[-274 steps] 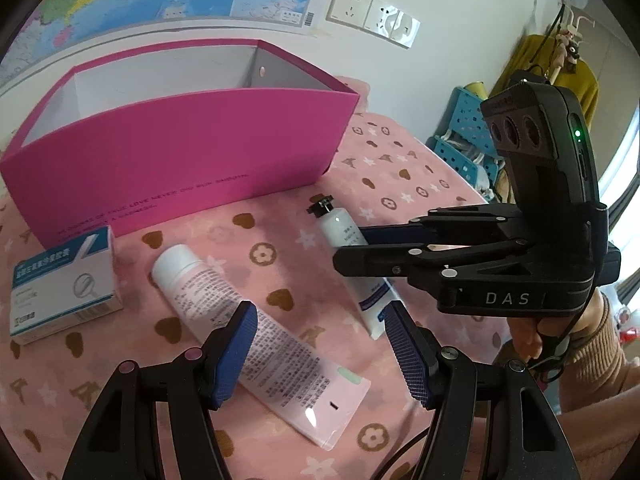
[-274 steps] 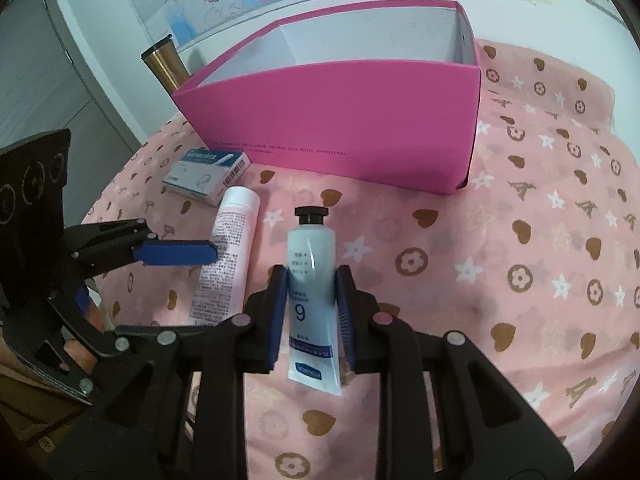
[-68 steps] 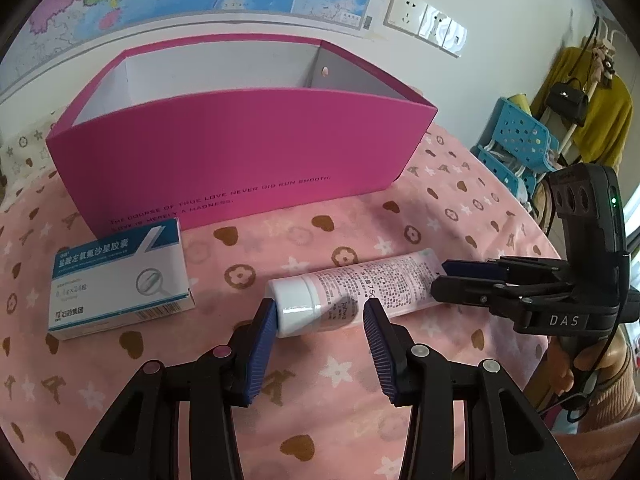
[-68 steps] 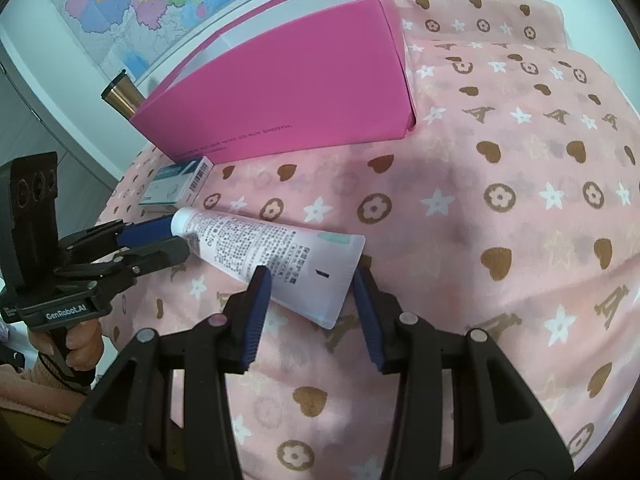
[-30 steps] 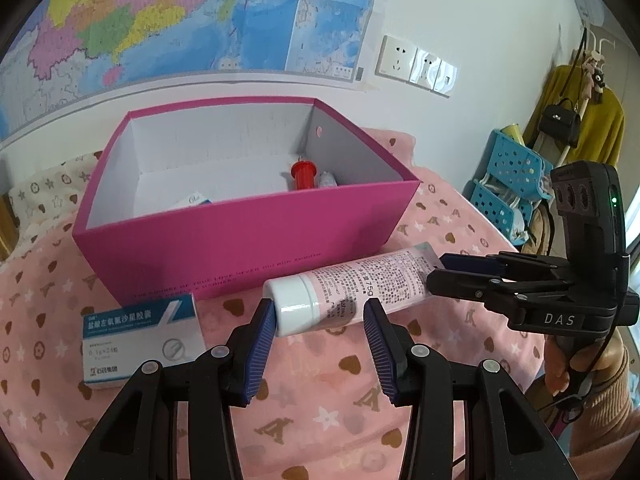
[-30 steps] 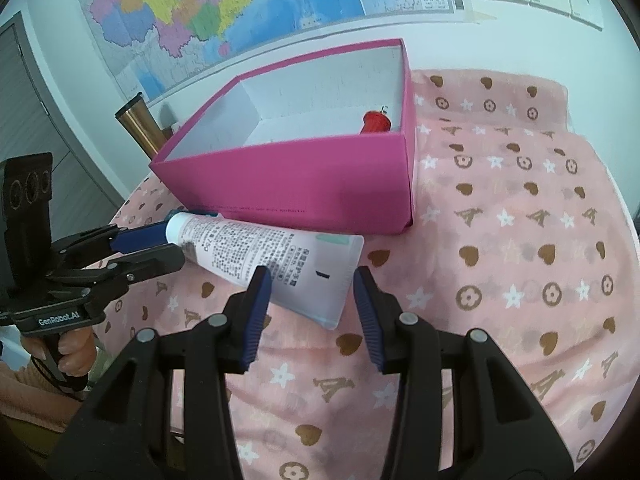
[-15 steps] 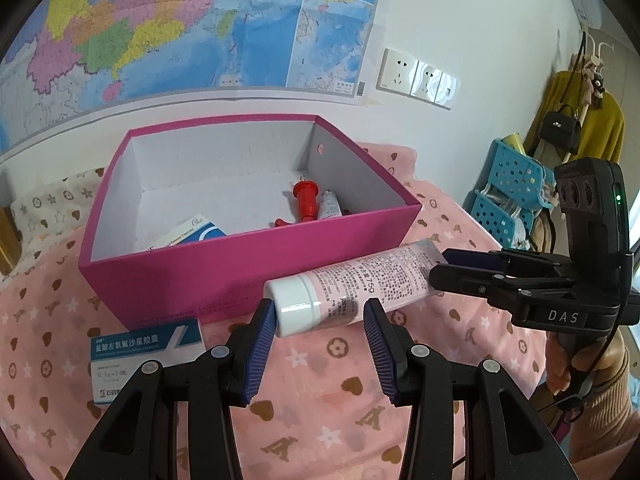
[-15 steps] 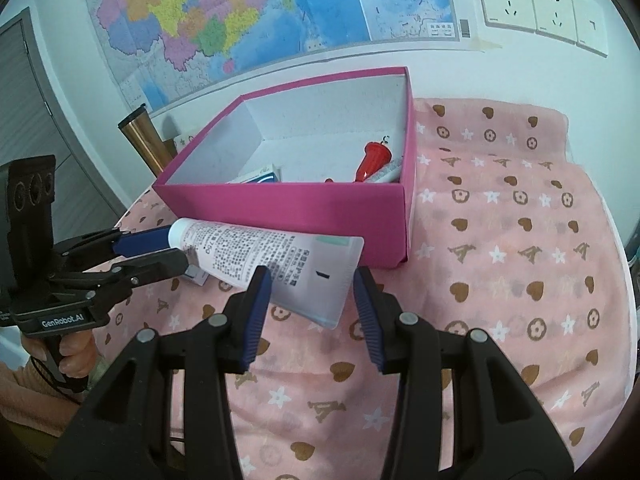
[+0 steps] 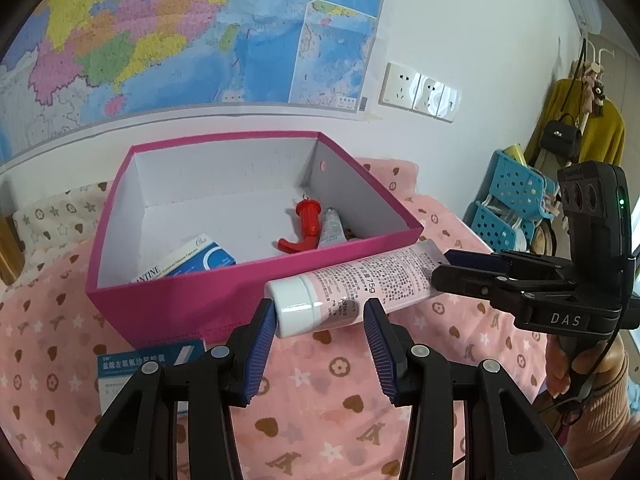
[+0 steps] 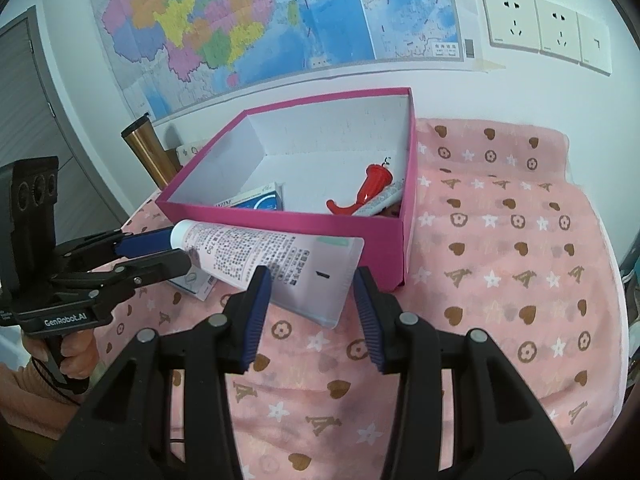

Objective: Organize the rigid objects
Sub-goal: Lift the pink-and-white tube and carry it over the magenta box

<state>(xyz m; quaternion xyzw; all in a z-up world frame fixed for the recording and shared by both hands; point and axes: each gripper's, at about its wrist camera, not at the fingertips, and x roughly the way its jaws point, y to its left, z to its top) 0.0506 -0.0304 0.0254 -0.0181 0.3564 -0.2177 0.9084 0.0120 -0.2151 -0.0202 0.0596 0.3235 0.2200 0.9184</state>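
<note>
Above the pink cloth (image 9: 320, 408), the tube (image 9: 352, 288) hangs level, just in front of the pink box (image 9: 192, 304). Its cap sits between the left gripper (image 9: 320, 320) pads, its flat tail between the right gripper (image 10: 306, 300) pads; both grasp it. Inside the box lie a red piece (image 9: 304, 224), a small tube (image 9: 332, 228) and a carton (image 9: 200, 260). Another carton (image 9: 136, 368) lies on the cloth against the box front.

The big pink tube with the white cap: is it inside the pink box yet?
Not yet. The pink tube hangs level outside the pink box's front wall, left gripper at its cap, right gripper at its crimped end.
</note>
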